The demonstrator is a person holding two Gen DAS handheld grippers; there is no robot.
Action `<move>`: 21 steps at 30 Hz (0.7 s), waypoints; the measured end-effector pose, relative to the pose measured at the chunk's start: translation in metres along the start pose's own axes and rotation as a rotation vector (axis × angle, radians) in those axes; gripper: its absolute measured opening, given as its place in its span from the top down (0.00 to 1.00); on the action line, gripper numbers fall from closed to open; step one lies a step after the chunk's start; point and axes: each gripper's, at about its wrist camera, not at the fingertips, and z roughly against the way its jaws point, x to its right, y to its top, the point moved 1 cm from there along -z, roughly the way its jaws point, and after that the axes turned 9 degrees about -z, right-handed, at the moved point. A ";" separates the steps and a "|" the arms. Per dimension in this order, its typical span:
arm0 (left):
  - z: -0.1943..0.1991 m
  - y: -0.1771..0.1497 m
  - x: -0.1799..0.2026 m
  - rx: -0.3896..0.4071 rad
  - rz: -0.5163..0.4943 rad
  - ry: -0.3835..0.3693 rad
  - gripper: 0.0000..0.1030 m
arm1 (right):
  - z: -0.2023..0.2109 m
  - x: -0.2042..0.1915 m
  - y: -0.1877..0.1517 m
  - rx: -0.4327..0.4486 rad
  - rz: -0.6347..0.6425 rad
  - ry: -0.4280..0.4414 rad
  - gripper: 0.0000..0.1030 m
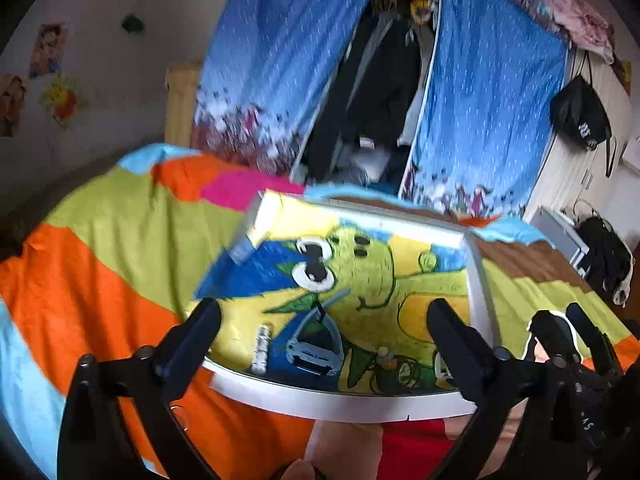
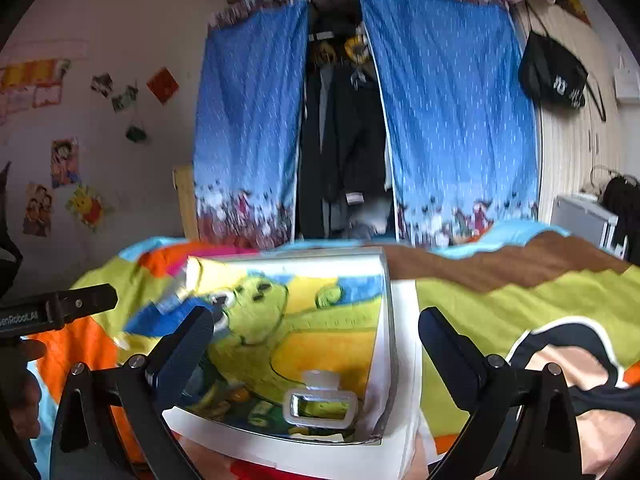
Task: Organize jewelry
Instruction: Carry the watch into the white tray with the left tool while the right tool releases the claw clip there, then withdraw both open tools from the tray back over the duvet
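A white-framed tray (image 1: 344, 402) with a cartoon dinosaur picture on its floor lies on the bed; it also shows in the right wrist view (image 2: 406, 340). In it lie a blue-grey triangular hair clip (image 1: 316, 348), a small white beaded piece (image 1: 262, 348), a small orange-and-green trinket (image 1: 386, 358) and a white rectangular clip (image 2: 320, 406). My left gripper (image 1: 324, 328) is open above the tray's near edge, empty. My right gripper (image 2: 316, 340) is open over the tray's right part, empty.
A multicoloured blanket (image 1: 100, 248) covers the bed. Blue curtains (image 2: 452, 120) hang around an open wardrobe behind. A small box (image 1: 264, 220) rests on the tray's far left corner. The left gripper's arm (image 2: 60, 308) shows at the left of the right wrist view.
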 end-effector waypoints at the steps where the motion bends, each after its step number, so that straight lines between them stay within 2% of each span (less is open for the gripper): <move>1: 0.010 0.002 0.001 0.020 -0.004 0.010 0.02 | 0.007 -0.002 0.003 0.016 0.001 0.007 0.00; 11: 0.110 -0.006 0.015 0.160 -0.077 0.071 0.02 | 0.095 -0.028 0.025 0.196 -0.015 0.077 0.00; 21: 0.199 -0.029 0.016 0.265 -0.108 0.109 0.02 | 0.170 -0.052 0.021 0.251 -0.010 0.119 0.00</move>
